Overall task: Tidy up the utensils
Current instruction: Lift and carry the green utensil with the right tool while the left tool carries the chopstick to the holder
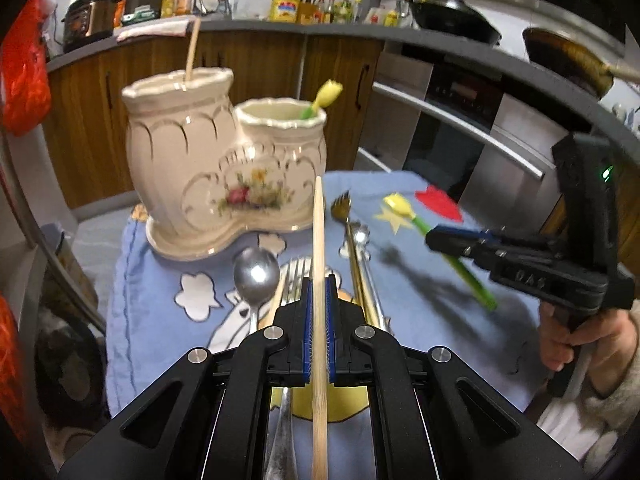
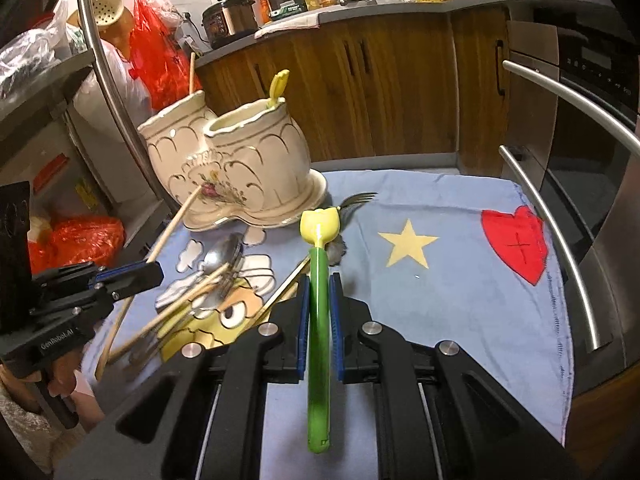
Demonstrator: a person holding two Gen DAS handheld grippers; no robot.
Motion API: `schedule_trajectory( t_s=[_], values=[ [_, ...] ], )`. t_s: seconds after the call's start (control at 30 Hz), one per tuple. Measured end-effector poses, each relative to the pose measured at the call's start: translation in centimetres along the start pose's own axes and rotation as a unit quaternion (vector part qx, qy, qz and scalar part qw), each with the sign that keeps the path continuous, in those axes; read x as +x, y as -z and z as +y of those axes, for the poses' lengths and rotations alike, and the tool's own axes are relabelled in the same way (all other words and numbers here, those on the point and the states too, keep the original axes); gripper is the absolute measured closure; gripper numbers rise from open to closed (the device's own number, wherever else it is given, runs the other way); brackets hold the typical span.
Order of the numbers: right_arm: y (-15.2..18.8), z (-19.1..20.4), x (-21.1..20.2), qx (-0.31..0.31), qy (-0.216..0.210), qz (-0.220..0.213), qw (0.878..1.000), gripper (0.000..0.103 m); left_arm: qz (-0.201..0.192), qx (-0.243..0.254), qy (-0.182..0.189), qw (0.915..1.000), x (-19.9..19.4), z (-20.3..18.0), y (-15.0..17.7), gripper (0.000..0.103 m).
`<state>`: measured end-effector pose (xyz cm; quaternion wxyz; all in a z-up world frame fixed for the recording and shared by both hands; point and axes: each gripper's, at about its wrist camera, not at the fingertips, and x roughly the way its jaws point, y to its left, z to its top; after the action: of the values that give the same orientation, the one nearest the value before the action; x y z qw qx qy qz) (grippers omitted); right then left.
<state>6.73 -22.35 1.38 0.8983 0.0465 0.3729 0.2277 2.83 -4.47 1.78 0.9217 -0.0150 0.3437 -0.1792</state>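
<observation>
- Left gripper point(image 1: 319, 300): jaws pinching a wooden chopstick point(image 1: 319, 240), its tip pointing to 12 o'clock beside the ceramic holder point(image 1: 224, 168).
- Right gripper point(image 2: 319, 308): jaws pinching a green tulip-topped utensil point(image 2: 319, 280).
- Loose spoon point(image 1: 256, 276), forks point(image 1: 348, 216) on blue cloth point(image 2: 440, 280) covering the bench.
- Legible: "GenRobot.AI" on the left gripper.

Three chopsticks point(image 1: 319, 248), two tulip sticks point(image 2: 319, 280).
</observation>
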Motion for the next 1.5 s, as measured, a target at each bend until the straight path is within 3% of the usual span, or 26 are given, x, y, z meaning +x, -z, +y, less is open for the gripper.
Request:
schedule_trajectory(
  t_s=[0.23,0.4,0.8,1.1,1.5],
  values=[
    [-1.4,0.8,-0.1,0.02,-0.034,-0.016,0.999,0.093,-0.046,-0.001,0.006,0.9989,-2.3,0.7,-1.9,0.097],
    [-3.5,1.5,-1.3,0.022,-0.043,-0.059,0.997,0.093,-0.071,-0.003,0.016,0.9973,-3.7,1.6,-3.5,0.097],
    [-11.1,3.7,0.1,-0.001,-0.082,-0.138,0.987,0.093,-0.165,-0.001,-0.01,0.9862,-6.0,6.4,-12.6,0.097],
    [-14.3,4.7,4.3,0.005,-0.102,-0.185,0.977,0.093,-0.218,-0.029,-0.01,0.9754,-3.1,9.4,-17.5,0.097],
    [-14.7,4.7,7.4,0.003,-0.091,-0.207,0.974,0.093,-0.24,-0.015,-0.05,0.9693,0.9,9.8,-17.6,0.097]
  ],
)
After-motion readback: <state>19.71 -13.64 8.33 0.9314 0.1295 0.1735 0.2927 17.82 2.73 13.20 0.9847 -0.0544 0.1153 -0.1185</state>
